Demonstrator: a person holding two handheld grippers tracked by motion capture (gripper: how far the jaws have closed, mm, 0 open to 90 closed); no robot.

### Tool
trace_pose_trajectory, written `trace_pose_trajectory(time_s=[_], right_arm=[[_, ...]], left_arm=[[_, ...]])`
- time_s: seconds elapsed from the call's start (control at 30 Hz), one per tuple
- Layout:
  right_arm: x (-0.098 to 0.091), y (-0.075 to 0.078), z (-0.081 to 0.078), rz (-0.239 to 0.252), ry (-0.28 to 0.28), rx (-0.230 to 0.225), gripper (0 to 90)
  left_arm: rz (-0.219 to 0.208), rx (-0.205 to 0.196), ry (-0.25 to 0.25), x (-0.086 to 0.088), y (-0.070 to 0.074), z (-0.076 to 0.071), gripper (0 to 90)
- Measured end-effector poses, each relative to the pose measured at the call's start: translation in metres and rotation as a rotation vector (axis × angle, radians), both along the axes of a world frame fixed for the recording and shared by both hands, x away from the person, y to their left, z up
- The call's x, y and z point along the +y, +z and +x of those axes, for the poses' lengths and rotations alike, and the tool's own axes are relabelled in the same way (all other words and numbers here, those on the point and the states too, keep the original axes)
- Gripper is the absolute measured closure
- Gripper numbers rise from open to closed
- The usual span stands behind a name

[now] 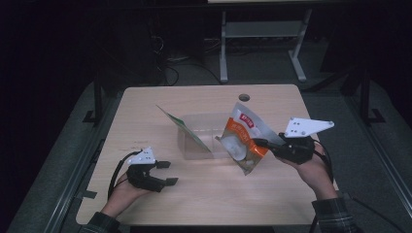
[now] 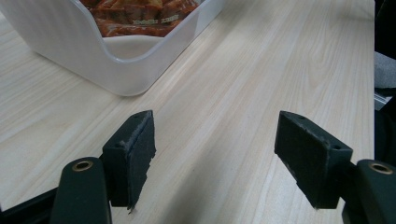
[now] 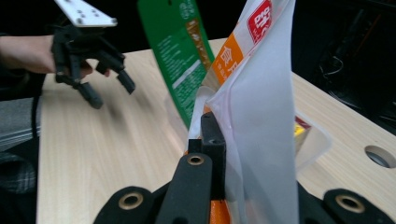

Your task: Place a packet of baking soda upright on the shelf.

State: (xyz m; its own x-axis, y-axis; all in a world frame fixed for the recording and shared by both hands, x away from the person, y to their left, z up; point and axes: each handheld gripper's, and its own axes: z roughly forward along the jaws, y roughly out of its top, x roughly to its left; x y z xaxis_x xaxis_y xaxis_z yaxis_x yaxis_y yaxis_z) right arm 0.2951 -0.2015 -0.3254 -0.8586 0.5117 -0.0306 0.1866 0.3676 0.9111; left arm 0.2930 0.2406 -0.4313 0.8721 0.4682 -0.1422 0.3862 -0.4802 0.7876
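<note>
**user1:** So, what's the right tongs doing at this point?

**user2:** Pinching the orange-and-white snack bag by its edge; jaws pressed tight on the film, you can see that up close in the right gripper view, where the bag hangs right against the black jaw; the bag is lifted off the surface and tilted, sitting just at the right end of the clear plastic bin.

**user1:** And the green thing?

**user2:** Green packet; it stands leaning at the left side of that bin, upright-ish, top edge poking above the rim; in the right gripper view it sits just behind the orange bag.

**user1:** Left side?

**user2:** Left tongs are spread wide with nothing between the jaws; they sit low over the wood, near the front left part of the surface, well apart from the bags; the left gripper view shows bare wood between the jaws and the bin's rounded white corner ahead, with some orange packaging visible inside it.
</note>
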Motion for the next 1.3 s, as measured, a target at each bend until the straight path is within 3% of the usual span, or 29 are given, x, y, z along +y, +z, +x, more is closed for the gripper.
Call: trace_pose_trajectory(time_s=[0.2, 0.47, 0.7, 1.1, 1.3], right_arm=[[0.005, 0.004, 0.015, 0.000, -0.044, -0.005, 90.0], [0.026, 0.008, 0.038, -0.017, -0.089, -0.005, 90.0], [0.040, 0.004, 0.056, -0.034, -0.122, 0.011, 90.0], [0.047, -0.004, 0.070, -0.065, -0.191, 0.026, 90.0], [0.049, -0.011, 0.073, -0.072, -0.195, 0.046, 89.9]], left_arm=[[0.002, 0.011, -0.003, -0.001, -0.001, 0.000, 27.8], [0.011, 0.006, -0.012, 0.000, -0.001, 0.000, 27.5], [0.015, 0.006, -0.013, 0.000, 0.000, 0.000, 27.5], [0.022, 0.006, -0.016, -0.001, -0.001, 0.000, 27.3], [0.025, 0.014, -0.016, -0.001, -0.002, -0.001, 27.3]])
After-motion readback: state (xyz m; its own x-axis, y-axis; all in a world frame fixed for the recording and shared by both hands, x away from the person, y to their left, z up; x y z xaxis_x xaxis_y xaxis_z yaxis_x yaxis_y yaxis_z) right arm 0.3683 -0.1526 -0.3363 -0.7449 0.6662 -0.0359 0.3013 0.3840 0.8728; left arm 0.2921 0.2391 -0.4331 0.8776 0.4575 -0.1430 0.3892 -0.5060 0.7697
